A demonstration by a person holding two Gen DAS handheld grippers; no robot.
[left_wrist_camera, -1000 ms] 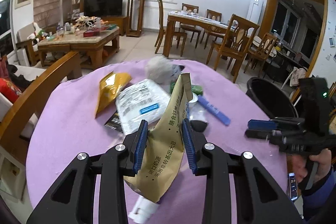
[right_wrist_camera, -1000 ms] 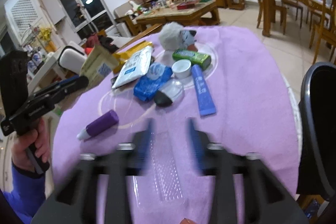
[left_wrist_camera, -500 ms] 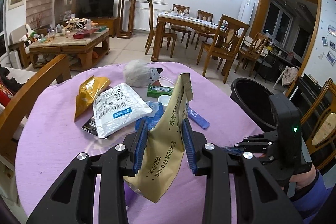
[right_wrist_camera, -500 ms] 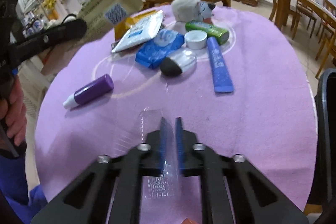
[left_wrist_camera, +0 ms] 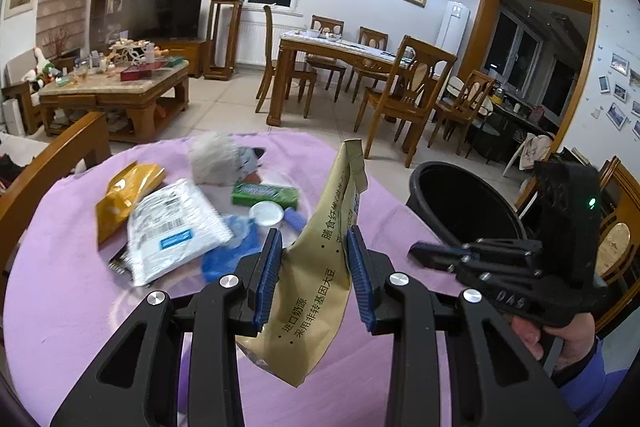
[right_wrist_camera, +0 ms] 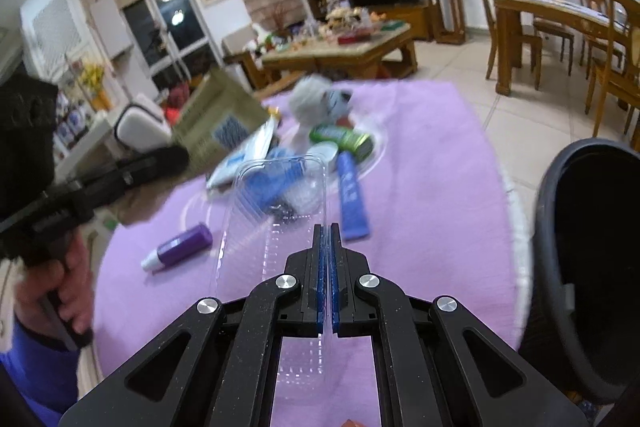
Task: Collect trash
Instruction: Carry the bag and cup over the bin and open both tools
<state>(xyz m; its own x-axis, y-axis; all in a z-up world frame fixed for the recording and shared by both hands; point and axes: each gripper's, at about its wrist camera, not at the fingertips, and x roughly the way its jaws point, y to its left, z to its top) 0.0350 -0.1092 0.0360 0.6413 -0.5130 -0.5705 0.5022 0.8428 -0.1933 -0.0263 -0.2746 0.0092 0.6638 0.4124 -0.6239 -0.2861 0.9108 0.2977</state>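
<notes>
Tan pouch (left_wrist_camera: 316,279) btwn left tool (left_wrist_camera: 314,275) pads.

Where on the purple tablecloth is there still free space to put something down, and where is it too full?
The tablecloth is bare between the blue tube and the black bin. Another bare strip lies at the near edge by the purple bottle. The middle is crowded: green pack, white mailer, yellow bag, plush toy.

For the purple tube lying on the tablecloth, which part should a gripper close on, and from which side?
Grip the purple tube across the middle of its purple body, coming down from above with the fingers on either long side. It lies flat on the tablecloth with clear cloth around it, and the body looks broader and straighter than its small white cap end, which would probably slip.
</notes>
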